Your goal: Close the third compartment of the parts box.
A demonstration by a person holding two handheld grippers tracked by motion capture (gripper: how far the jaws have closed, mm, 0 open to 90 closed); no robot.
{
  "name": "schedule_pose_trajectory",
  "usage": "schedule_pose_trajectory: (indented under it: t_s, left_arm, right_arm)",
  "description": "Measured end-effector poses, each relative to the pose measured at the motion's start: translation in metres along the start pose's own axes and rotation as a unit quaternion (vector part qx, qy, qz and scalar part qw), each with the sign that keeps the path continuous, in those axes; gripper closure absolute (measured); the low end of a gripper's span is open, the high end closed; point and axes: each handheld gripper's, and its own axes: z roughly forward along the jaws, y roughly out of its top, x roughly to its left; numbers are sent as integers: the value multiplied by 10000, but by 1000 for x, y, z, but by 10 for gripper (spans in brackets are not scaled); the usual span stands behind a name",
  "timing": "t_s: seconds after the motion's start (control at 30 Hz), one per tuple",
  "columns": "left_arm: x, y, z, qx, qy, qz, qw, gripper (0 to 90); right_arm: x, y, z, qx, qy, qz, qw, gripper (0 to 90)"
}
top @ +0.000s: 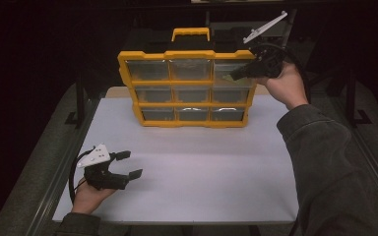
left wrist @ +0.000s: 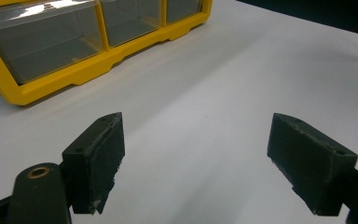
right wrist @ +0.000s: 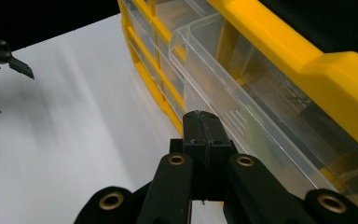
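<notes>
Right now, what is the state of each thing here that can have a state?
organizer: standing upright on the table.
top right drawer: pulled partly out.
other drawers: pushed in.
right gripper: shut, at the top right drawer's front.
left gripper: open, holding nothing, over the table.

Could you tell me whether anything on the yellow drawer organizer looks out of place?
Yes: the top-right clear drawer sticks out from the yellow organizer, while the other drawers sit flush. The shut right tool is at its front edge; whether they touch is unclear.
</notes>
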Motion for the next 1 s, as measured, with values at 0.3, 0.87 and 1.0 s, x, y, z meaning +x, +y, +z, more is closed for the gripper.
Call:
schedule_pose_trajectory:
  t_s: [0.3,0.87,1.0]
  left_arm:
    - [0,0,-1,35,-4,8,10000,191]
    - [1,0,-1,-3,22,39,10000,191]
    - [1,0,-1,-16,4,39,10000,191]
  right_arm:
    - [-2,6,-2,21,-90,11,10000,888]
    - [-9,10,5,-142,-195,117,9996,888]
    - [-10,11,6,-143,-198,146,9996,889]
